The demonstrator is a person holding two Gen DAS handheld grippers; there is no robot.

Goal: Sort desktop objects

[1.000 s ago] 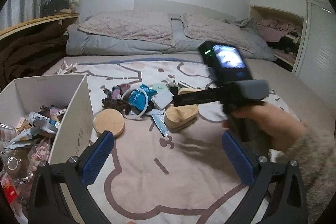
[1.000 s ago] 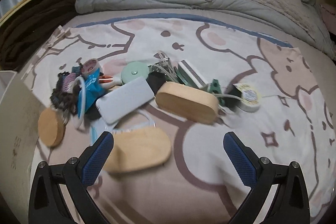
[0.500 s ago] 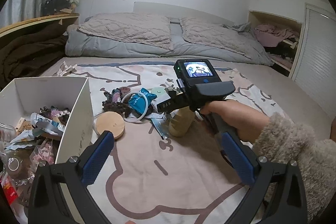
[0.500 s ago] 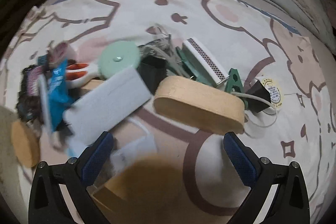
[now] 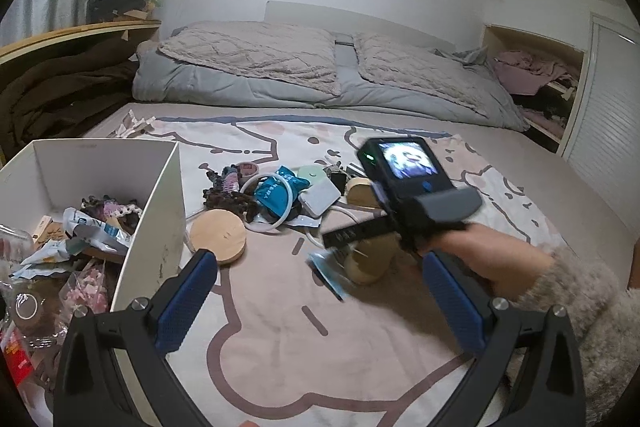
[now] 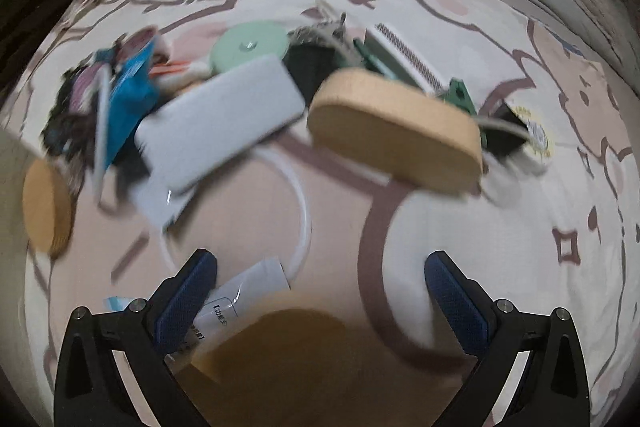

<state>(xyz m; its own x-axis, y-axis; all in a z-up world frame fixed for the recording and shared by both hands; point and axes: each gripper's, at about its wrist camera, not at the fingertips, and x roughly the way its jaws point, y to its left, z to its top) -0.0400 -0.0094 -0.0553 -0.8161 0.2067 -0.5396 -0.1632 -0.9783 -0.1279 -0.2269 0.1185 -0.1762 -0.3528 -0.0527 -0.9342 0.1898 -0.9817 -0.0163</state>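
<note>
A pile of small objects lies on the patterned bed cover: a white power bank, a mint round case, a blue packet, an oval wooden box and a round wooden lid. My right gripper is open low over a second oval wooden piece, which sits between its fingers near the camera; a plastic sachet lies by the left finger. In the left wrist view the right gripper's body hangs over that piece. My left gripper is open and empty above the cover.
A white box with wrappers and small items stands at the left. A white cable loop, a green clip and a tape roll lie in the pile. Pillows and a grey duvet lie behind.
My right gripper has moved down and forward over the near oval wooden piece, which now fills the gap between its fingers. The left gripper has stayed still.
</note>
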